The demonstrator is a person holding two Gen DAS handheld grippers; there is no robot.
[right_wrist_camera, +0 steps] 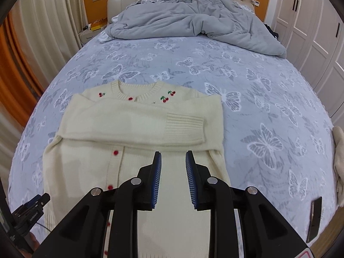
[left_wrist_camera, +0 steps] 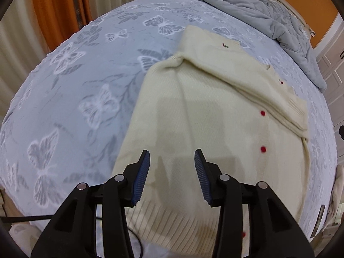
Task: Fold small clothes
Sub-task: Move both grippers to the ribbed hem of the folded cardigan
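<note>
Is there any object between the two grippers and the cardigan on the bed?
No. Both the left gripper and the right gripper are open, empty and above the cardigan, with nothing visible between.

Grey duvet (rumpled), butterfly bedsheet
</note>
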